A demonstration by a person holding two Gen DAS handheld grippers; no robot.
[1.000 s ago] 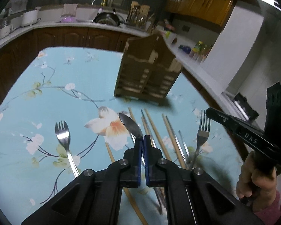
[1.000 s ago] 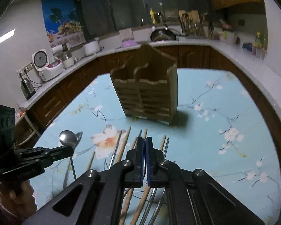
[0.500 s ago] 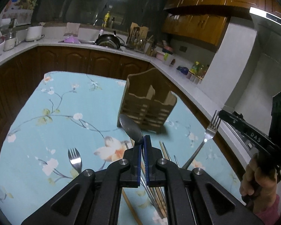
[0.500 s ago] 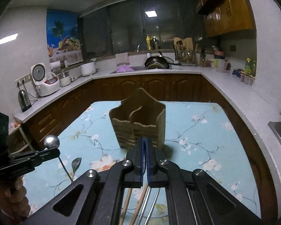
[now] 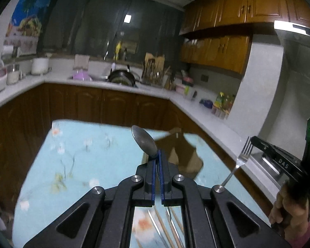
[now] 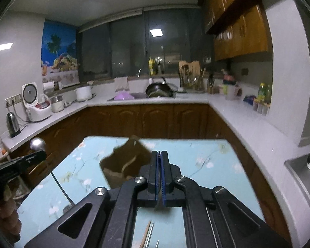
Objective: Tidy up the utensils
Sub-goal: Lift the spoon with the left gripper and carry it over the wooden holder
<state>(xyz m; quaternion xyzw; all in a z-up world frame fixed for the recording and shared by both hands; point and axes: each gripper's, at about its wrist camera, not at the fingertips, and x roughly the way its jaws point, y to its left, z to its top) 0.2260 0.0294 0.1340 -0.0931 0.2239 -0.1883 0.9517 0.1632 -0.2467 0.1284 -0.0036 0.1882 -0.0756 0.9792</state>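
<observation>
My left gripper (image 5: 158, 155) is shut on a metal spoon (image 5: 144, 141), bowl up, high above the table; it also shows at the left of the right wrist view (image 6: 37, 144). My right gripper (image 6: 160, 155) is shut on a metal fork (image 5: 242, 155), whose tines point up in the left wrist view. The wooden utensil holder (image 5: 181, 155) stands on the floral tablecloth (image 5: 76, 155) beyond both grippers and shows in the right wrist view (image 6: 124, 161). Chopsticks and cutlery (image 5: 165, 225) lie on the cloth under the grippers.
Kitchen counters (image 6: 155, 100) with a rice cooker (image 6: 34, 103), kettle, pan and bottles ring the table. A fork (image 6: 67, 207) lies on the cloth at the left. Cabinets hang at the upper right.
Both grippers have risen with the spoon and the fork, from near the cloth to well above it. The holder now sits lower and smaller in both views.
</observation>
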